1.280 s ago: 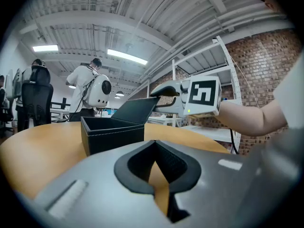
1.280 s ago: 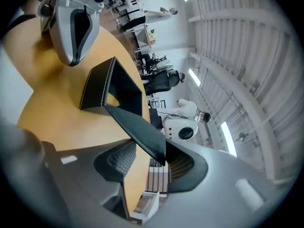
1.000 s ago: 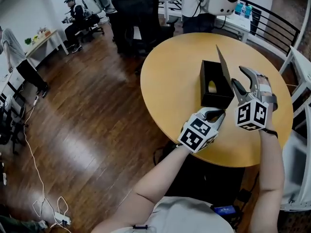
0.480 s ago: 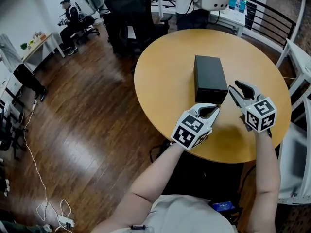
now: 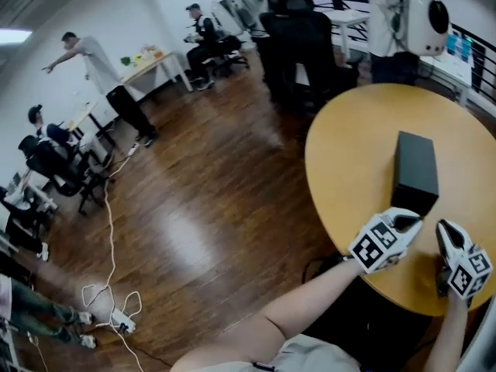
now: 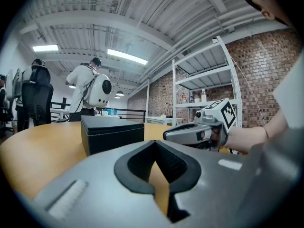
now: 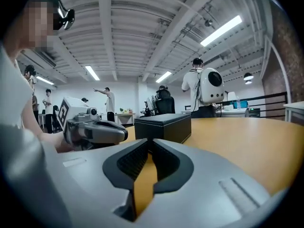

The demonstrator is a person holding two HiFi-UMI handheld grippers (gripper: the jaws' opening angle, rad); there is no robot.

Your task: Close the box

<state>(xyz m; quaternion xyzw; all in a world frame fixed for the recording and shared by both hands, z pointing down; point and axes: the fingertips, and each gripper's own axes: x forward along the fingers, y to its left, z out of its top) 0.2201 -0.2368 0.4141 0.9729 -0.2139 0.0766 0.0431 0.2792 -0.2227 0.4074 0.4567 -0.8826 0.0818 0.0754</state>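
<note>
The black box [image 5: 415,169] lies on the round wooden table [image 5: 349,161] with its lid down. My left gripper [image 5: 411,222] rests near the table's front edge, just short of the box's near end, shut with nothing in it. My right gripper [image 5: 443,228] is to its right, also clear of the box; its jaws are closing and the tips meet on nothing. In the left gripper view, the shut gripper [image 6: 154,142] looks toward the box [image 6: 111,132]. In the right gripper view, the gripper [image 7: 149,140] faces the box [image 7: 164,125].
A black office chair [image 5: 302,45] and a person with a white backpack [image 5: 403,22] stand behind the table. Cables and a power strip [image 5: 108,308] lie on the wooden floor at the left, where several people are. Metal shelving [image 6: 204,80] stands against a brick wall.
A second ago the lid stood up with the right gripper at it; now it is down. Both grippers drew back toward the near edge, the right jaws closed, and the head view swung left.
</note>
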